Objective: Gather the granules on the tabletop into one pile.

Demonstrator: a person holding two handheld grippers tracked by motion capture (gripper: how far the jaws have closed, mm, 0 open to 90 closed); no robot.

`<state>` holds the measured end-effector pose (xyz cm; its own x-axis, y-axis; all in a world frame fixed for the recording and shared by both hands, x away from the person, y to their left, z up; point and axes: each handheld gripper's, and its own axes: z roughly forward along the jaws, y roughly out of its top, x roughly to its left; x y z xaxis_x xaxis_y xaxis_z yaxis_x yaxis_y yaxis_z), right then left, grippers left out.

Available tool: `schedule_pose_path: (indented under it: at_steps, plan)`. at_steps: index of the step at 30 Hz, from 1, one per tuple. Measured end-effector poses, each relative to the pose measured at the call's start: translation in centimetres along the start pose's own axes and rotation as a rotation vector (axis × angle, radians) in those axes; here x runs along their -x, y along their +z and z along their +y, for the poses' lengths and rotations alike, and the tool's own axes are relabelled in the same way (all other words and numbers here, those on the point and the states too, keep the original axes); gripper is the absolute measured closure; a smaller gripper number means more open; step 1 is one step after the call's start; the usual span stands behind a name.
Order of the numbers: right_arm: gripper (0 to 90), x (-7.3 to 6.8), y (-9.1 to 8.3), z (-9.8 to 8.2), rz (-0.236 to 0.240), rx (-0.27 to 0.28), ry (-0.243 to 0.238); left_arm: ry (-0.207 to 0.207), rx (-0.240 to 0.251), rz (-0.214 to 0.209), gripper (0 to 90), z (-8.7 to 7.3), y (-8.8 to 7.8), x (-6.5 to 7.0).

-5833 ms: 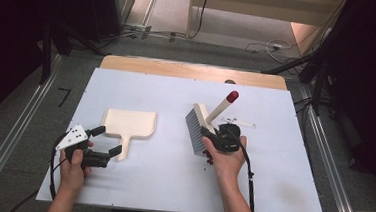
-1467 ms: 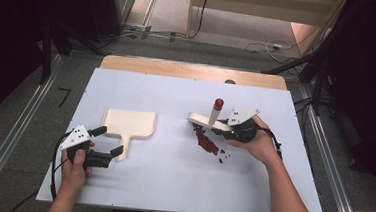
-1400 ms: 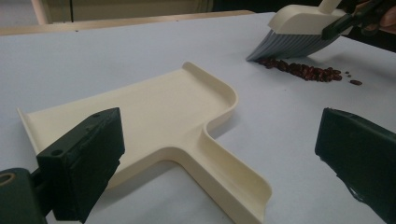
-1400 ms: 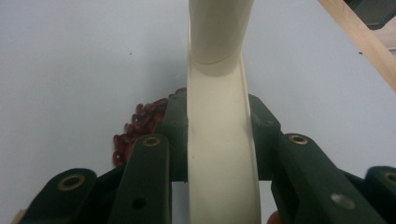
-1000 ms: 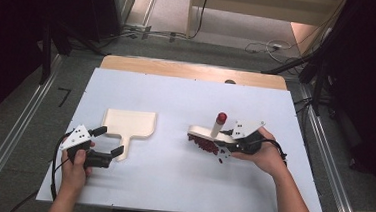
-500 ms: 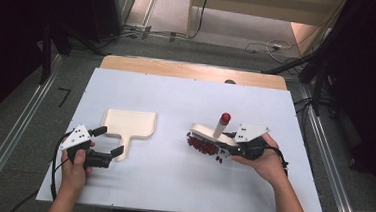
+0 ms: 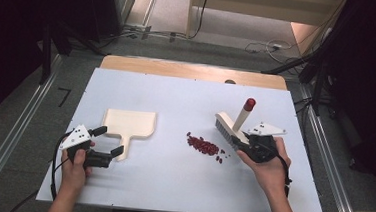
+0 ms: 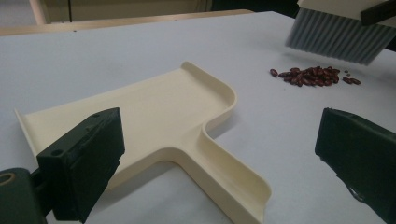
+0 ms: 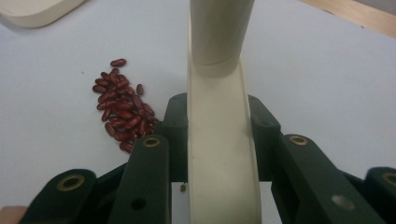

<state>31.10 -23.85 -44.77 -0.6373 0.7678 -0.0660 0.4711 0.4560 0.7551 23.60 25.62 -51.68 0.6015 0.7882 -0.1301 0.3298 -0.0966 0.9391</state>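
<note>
Brush [image 7: 229,128] clamped in right hand-held gripper [image 7: 246,145], beans [image 7: 204,145] beside, dustpan [image 7: 127,124] handle seemingly untouched between open left hand-held gripper [image 7: 111,140]

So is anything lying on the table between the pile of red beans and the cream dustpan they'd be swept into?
Nothing visible does. Bare white table separates the red beans from the dustpan, which lies flat. The brush, clamped in the right gripper, sits on the beans' far side. The left gripper straddles the dustpan's handle, jaws open.
</note>
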Motion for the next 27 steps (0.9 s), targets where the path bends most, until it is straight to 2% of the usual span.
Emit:
schedule_pose_path:
  at_steps: [5,7,10,14,20,27]
  plan:
    - [65.3,-0.8,-0.2,-0.2,-0.090,-0.042,0.135,0.001,0.003,-0.003,1.8,0.0,0.0,0.0]
    - [65.3,-1.3,0.2,-0.4,-0.141,-0.054,0.160,0.001,0.003,-0.004,1.8,0.0,0.0,0.0]
    - [65.3,-2.2,0.7,-0.5,-0.163,-0.045,0.211,0.001,0.003,-0.006,1.8,0.0,0.0,0.0]
    - [65.4,-3.8,1.2,0.0,-0.161,-0.049,0.222,0.003,0.001,-0.005,1.9,0.0,0.0,0.0]
    - [65.4,-4.8,2.0,0.8,-0.167,-0.054,0.229,0.004,0.001,-0.007,1.9,0.0,0.0,0.0]
    - [65.4,-6.0,3.0,1.9,-0.179,-0.072,0.199,0.006,0.002,-0.011,1.8,0.0,0.0,0.0]
